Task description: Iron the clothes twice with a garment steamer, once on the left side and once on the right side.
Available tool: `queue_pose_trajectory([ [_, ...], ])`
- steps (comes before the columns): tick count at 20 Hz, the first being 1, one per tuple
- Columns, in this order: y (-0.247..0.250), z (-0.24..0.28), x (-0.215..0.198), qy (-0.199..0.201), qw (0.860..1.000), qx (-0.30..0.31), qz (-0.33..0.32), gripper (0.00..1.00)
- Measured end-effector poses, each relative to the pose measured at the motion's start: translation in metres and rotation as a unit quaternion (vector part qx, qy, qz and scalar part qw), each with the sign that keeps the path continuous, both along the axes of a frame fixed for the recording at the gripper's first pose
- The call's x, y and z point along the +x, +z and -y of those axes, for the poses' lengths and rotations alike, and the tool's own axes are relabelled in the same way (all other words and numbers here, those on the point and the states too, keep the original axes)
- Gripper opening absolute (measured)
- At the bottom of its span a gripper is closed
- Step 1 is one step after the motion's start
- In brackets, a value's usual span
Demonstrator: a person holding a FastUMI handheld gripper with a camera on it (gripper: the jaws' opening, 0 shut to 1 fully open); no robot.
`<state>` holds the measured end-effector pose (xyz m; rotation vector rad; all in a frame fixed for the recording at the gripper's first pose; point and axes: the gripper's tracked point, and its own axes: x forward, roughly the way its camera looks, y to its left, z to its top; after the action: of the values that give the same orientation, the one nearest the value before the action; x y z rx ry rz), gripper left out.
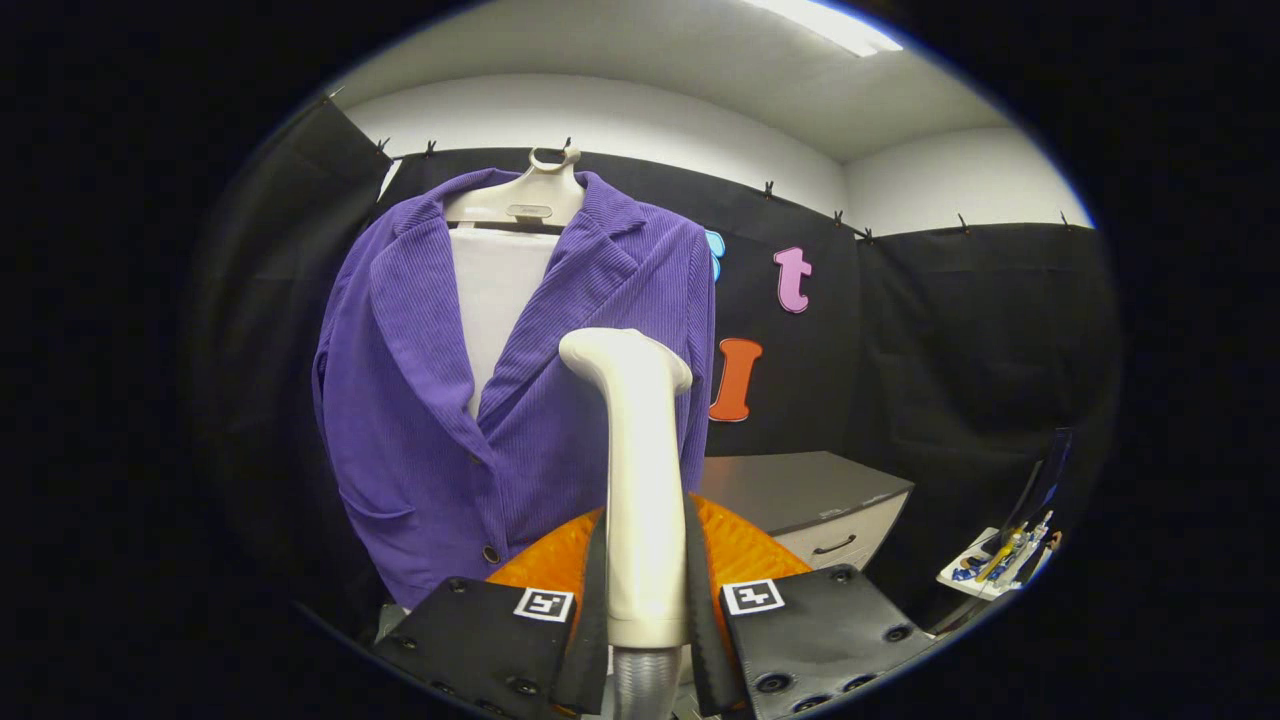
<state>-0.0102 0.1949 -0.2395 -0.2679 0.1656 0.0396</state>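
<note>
gripped upright in the tool, fingers pinching its handle, the garment steamer faces the purple jacket hanging just beyond; no pass begun, i'd judge, so next press its head to one front panel.

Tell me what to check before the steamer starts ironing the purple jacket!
1. Steamer held tight: ok, both fingers of the gripper press on its handle.
2. Jacket hanging on its hanger: ok.
3. Steamer head facing the jacket: ok, it bends toward it.
4. Head touching the cloth: cannot tell, the head overlaps the jacket.
5. Steam coming out: cannot tell, none visible.
6. Hose free: cannot tell, it runs out below the fingers.
</note>
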Motion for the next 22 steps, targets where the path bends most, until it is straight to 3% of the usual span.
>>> queue_pose_trajectory([
  [22, -0.136, 0.024, -0.053, -0.03, 0.994, -0.016, -0.102, 0.41],
])
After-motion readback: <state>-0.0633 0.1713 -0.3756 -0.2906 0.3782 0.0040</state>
